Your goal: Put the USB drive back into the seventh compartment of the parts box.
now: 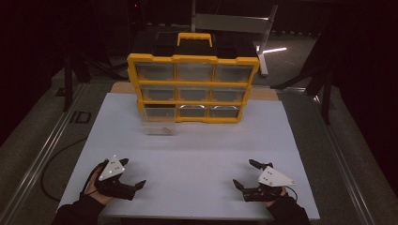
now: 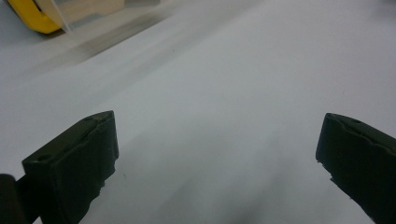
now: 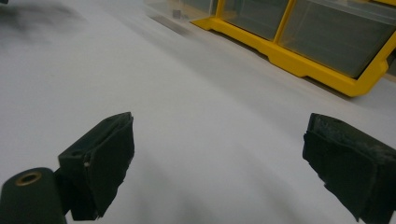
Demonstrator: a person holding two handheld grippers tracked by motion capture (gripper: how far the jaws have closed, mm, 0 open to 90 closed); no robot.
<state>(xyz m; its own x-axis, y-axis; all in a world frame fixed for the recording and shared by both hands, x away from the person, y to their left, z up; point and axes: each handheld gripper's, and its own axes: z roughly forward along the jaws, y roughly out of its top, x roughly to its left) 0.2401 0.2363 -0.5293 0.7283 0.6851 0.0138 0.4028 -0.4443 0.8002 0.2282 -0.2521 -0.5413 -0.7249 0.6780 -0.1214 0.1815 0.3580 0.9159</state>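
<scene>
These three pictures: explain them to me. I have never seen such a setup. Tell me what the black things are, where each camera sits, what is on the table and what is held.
No robot here: a person holds a hand tool in each hand, the left gripper and the right gripper, each with two black jaws. The high view looks down from above the person. The other two pictures come from cameras riding on the grippers, looking out between their jaws. On the white table stands a yellow organizer with nine clear drawers. Its bottom left drawer is pulled out and holds a small dark item I cannot identify. Both grippers are open and hold nothing.
</scene>
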